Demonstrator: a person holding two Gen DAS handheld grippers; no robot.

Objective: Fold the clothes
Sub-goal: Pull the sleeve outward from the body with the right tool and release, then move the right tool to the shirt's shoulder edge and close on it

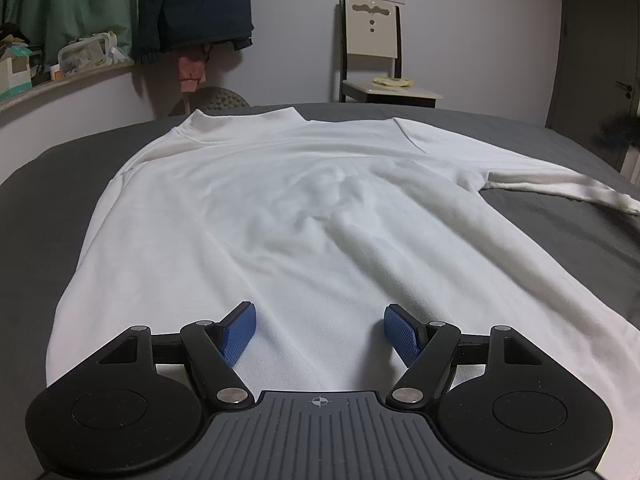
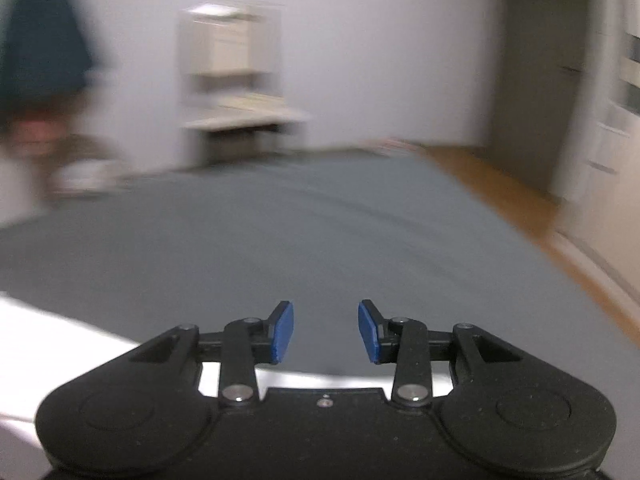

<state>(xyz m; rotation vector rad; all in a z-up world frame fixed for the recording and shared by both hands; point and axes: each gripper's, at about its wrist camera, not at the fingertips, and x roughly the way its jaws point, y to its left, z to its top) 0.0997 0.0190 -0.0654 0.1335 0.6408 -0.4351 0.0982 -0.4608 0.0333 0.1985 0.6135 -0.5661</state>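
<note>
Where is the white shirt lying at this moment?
In the left wrist view the shirt lies flat on the grey bed, collar toward the chair, hem under the open left gripper.

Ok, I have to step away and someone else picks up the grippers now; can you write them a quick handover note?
Left gripper: open, empty, over the hem of the white shirt.
Right gripper: open, empty, over the bare grey bed cover; its view is blurred.
Shirt: spread flat on the bed, collar at the far end, one sleeve stretched out to the side.
Done: shirt laid out.
Left: no fold visible yet; sleeves and body all to fold.
</note>
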